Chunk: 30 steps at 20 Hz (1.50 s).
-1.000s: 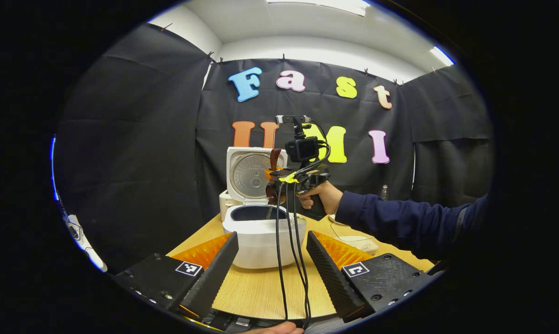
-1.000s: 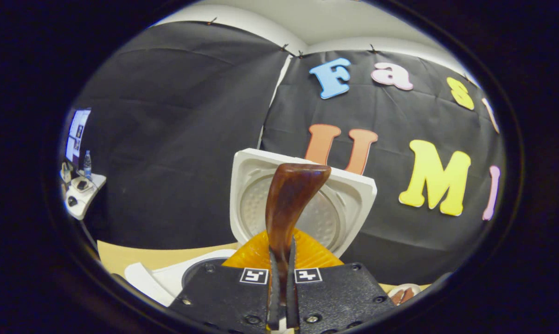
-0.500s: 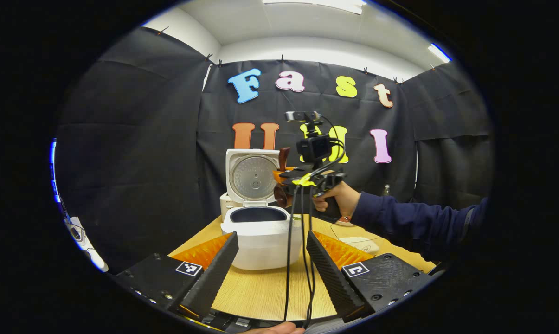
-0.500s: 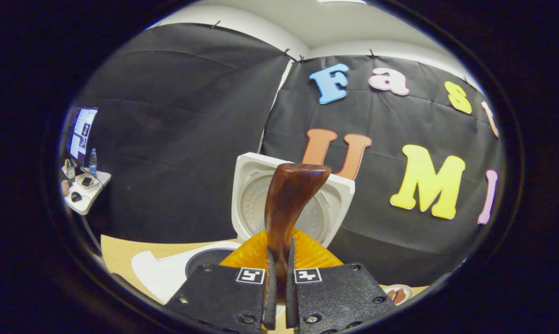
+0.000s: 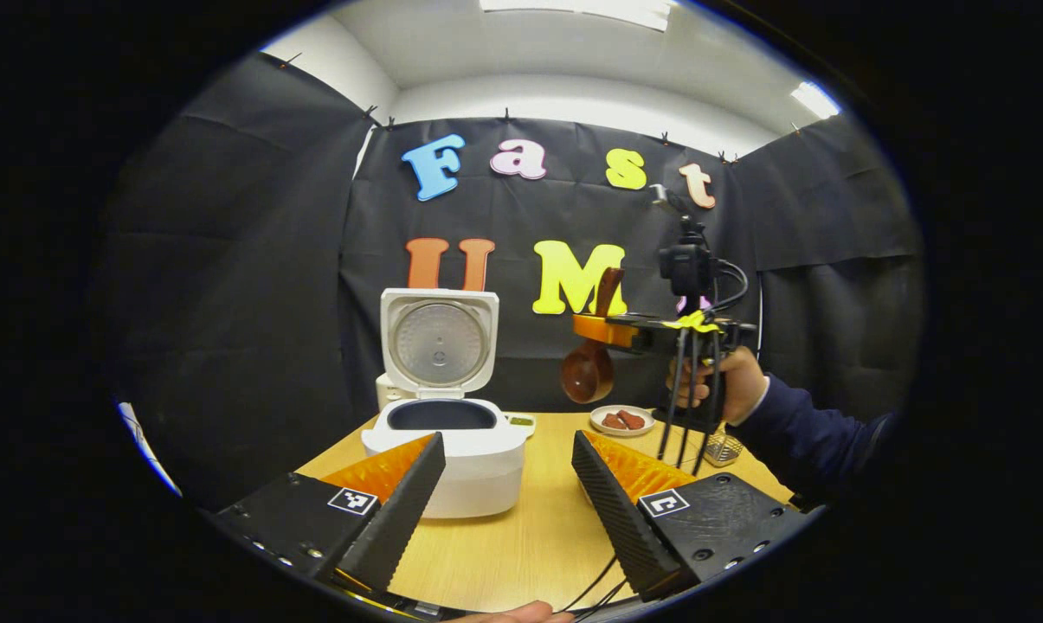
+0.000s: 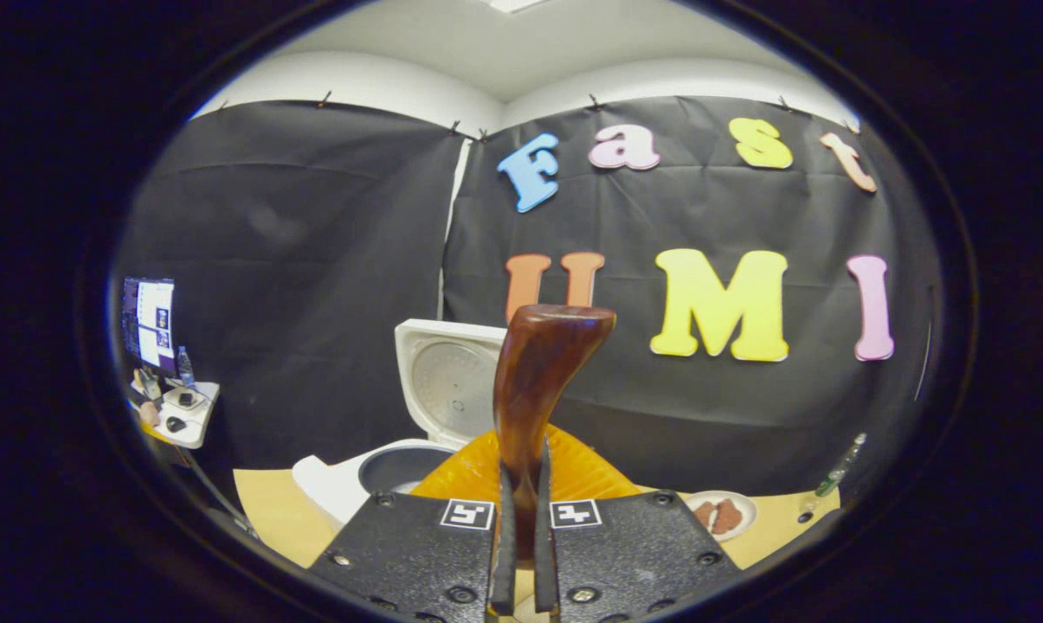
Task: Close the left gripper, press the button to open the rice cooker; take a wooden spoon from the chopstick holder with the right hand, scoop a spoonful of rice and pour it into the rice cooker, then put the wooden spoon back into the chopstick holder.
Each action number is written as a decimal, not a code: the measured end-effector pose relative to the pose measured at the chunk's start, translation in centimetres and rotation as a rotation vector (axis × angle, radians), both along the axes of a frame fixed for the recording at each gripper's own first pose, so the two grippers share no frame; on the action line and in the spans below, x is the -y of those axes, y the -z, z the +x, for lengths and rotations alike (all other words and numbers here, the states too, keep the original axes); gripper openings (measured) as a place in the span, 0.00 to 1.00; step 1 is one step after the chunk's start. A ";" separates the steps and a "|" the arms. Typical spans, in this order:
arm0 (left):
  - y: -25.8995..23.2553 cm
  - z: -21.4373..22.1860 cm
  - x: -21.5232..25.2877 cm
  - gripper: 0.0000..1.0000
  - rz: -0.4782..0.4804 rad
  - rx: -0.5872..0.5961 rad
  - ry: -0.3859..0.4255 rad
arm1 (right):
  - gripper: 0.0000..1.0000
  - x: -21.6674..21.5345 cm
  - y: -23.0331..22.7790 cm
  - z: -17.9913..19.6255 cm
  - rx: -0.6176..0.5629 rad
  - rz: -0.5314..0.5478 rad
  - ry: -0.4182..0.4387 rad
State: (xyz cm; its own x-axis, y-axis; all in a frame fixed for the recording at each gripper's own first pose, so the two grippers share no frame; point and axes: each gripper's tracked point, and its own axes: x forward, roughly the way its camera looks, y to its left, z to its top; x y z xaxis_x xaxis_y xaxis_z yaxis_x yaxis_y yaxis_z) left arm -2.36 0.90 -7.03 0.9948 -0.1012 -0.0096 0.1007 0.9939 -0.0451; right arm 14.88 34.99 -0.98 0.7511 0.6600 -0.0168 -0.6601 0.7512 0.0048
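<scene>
- left gripper point(image 5: 505, 493): sits low over the light wood table point(image 5: 521, 541), fingers spread wide w/ nothing between them.
- white rice cooker w/ round dark pot inside point(image 5: 441, 450): stands on the table past the left finger, lid point(image 5: 438, 341) flipped up & standing upright at the back. also in right gripper view point(image 6: 374, 474), low & to the left, lid point(image 6: 448, 388) up.
- right gripper point(image 5: 603, 330), seen from the left gripper view: held up in the air to the right of the cooker, well apart from it, by a hand point(image 5: 729, 385) w/ a dark blue sleeve point(image 5: 811, 433). black cables hang down from it.
- dark brown wooden spoon point(image 5: 592, 359): pinched in the right gripper, bowl end hanging down below the fingers, handle end sticking up. can't tell if any rice is in it.
- right gripper view: right gripper point(image 6: 523, 528) squeezed tight on the spoon handle point(image 6: 538, 381), both fingers touching it; handle rises up & bends a bit to the right at the top.
- small white plate w/ reddish-brown pieces point(image 5: 623, 420): on the table behind & below the spoon. in right gripper view point(image 6: 720, 514) too.
- small silver wire basket thing point(image 5: 723, 448): on the table just under the hand, too small to tell more.
</scene>
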 end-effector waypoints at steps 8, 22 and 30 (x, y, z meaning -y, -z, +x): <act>-1.7 4.5 7.1 0.94 0.009 0.031 0.102 | 0.12 14.3 0.3 0.4 -0.051 0.047 0.191; -2.9 6.8 12.0 0.94 0.048 0.048 0.153 | 0.12 30.3 6.4 7.1 -0.136 0.060 0.445; -2.5 7.4 11.6 0.94 0.036 0.028 0.147 | 0.14 35.9 14.4 12.0 -0.281 0.052 0.539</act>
